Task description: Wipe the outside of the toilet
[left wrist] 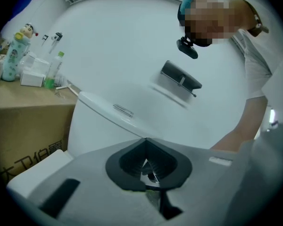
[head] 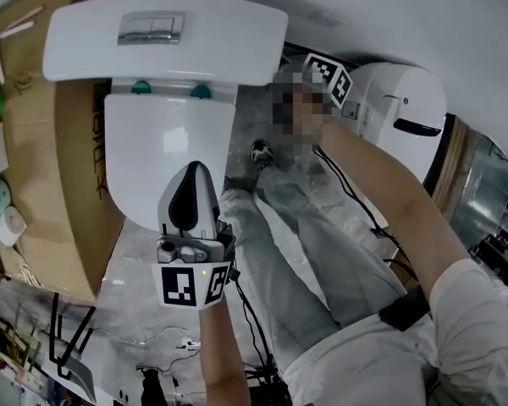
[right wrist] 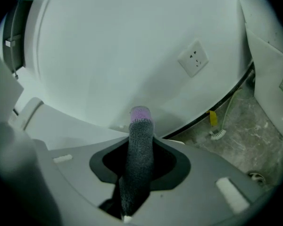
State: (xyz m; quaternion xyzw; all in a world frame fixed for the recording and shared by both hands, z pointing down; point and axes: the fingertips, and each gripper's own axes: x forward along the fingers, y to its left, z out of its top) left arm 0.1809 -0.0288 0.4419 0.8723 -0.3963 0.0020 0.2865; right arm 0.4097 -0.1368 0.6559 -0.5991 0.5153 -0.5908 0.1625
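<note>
The white toilet [head: 165, 142] has its lid down, and its tank [head: 165, 28] with a chrome flush plate stands behind. My left gripper [head: 195, 169] hovers over the front of the lid, jaws shut with nothing visible between them; in the left gripper view it [left wrist: 145, 140] points at the tank [left wrist: 99, 121]. My right gripper [head: 328, 76] is to the right of the tank, partly hidden by a mosaic patch. In the right gripper view it [right wrist: 141, 136] is shut on a rolled grey cloth [right wrist: 140, 147] with a purple tip, facing the white wall.
A cardboard box [head: 63, 159] with bottles and cartons [left wrist: 19, 55] stands left of the toilet. A white appliance [head: 402, 108] sits at the right. A wall socket [right wrist: 194, 59], a small brush [right wrist: 217, 134] on the floor and cables [head: 254, 328] are nearby.
</note>
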